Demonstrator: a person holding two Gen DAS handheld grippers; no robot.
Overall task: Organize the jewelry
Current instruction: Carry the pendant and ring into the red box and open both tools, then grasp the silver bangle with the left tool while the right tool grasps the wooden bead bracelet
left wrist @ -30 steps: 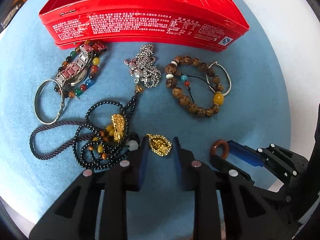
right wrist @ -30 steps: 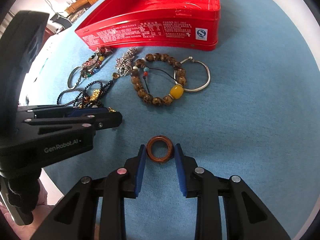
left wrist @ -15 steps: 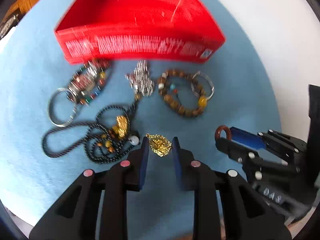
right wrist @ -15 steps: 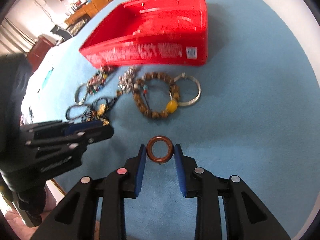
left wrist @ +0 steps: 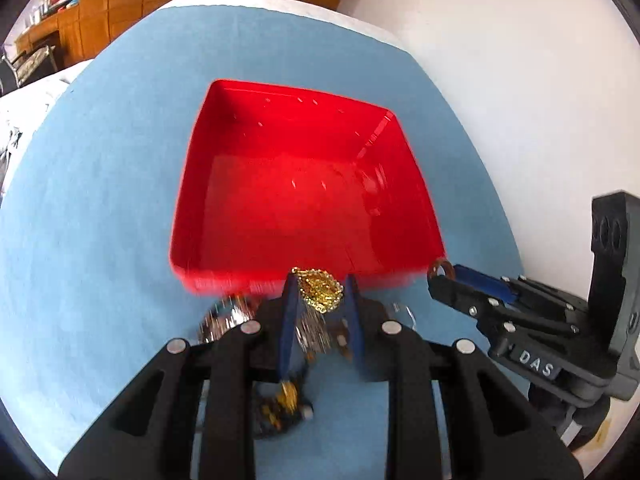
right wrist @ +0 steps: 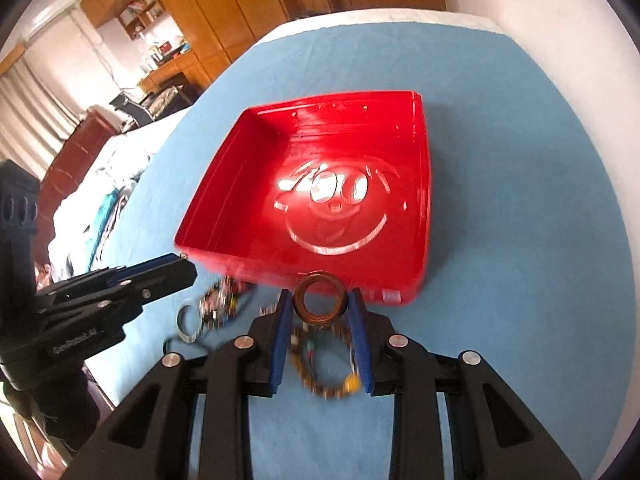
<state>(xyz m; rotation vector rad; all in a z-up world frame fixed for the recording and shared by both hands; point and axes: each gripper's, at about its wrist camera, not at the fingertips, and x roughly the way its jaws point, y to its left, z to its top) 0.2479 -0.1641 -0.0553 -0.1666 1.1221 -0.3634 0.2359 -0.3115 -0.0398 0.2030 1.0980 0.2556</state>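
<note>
My left gripper (left wrist: 320, 290) is shut on a gold pendant (left wrist: 320, 289) and holds it up in the air at the near rim of the open red tin (left wrist: 304, 200). My right gripper (right wrist: 319, 302) is shut on a brown ring (right wrist: 319, 302), also raised at the tin's near rim (right wrist: 320, 276). The tin shows nothing inside; a smiling face is embossed in its floor. The right gripper with the ring (left wrist: 440, 270) shows at the right of the left wrist view. The left gripper (right wrist: 176, 268) shows at the left of the right wrist view.
Below the grippers, blurred jewelry lies on the blue cloth (left wrist: 100, 200): a silver chain (left wrist: 224, 320), black beads (left wrist: 280, 408), a wooden bead bracelet (right wrist: 324, 380), a silver ring (right wrist: 186, 322). White table and a wall lie to the right (left wrist: 520, 100).
Both grippers have risen and moved forward toward the tin, carrying the pendant and the ring. The tin's inside is now in view from above. The loose jewelry has dropped below the fingers.
</note>
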